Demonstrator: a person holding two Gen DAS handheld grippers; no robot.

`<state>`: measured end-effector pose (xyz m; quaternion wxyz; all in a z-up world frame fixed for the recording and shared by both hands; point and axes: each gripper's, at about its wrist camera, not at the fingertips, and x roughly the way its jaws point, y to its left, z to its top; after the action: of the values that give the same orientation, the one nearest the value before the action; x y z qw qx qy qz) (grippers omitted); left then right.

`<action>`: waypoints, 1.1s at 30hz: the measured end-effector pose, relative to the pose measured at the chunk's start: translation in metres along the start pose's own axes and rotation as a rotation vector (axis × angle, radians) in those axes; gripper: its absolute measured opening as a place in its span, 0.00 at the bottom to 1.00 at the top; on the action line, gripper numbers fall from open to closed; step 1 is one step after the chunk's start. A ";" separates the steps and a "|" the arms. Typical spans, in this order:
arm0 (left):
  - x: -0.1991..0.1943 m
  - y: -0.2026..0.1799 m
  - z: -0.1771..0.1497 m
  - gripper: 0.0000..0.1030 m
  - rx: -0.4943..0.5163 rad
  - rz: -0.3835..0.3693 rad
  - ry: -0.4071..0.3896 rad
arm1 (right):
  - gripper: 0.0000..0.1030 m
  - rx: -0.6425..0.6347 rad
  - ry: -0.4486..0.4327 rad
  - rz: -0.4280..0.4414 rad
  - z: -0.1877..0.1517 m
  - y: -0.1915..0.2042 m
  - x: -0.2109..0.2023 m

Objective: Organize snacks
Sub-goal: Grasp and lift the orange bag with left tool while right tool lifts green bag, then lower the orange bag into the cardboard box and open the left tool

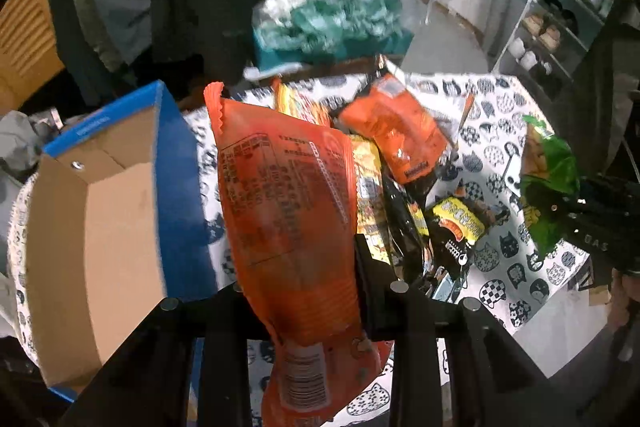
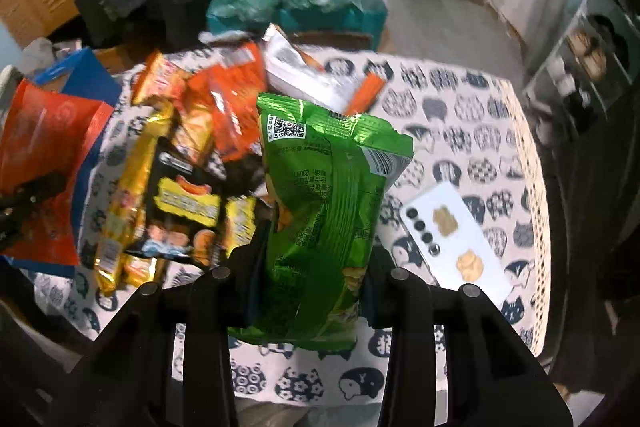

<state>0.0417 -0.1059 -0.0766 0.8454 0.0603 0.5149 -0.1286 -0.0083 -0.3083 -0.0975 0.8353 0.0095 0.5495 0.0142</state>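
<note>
Left wrist view showed the left claw [image 1: 316, 291] clenched on an orange packet [image 1: 288, 211] beside the open box [image 1: 100, 227], the right claw [image 2: 316, 267] gripping a green bag [image 2: 324, 211] above the surface [image 2: 460, 131]; next, probably, dropping both into the box.

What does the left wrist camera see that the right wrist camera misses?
Only the left view shows the inside of the open cardboard box, bare as far as can be seen, and the shoe rack clearly. Only the right view shows the white phone lying on the cat-print cloth. Both show the snack pile, the orange packet held in the left jaws, and the green packet held in the right jaws.
</note>
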 end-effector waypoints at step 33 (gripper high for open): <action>0.017 0.215 -0.059 0.29 -0.347 0.170 0.184 | 0.36 -0.238 -0.007 0.208 0.069 0.160 0.005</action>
<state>0.0583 0.1115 -0.1253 0.8005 -0.0315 0.5972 0.0398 0.0548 -0.1481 -0.0695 0.8265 -0.0326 0.5371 0.1656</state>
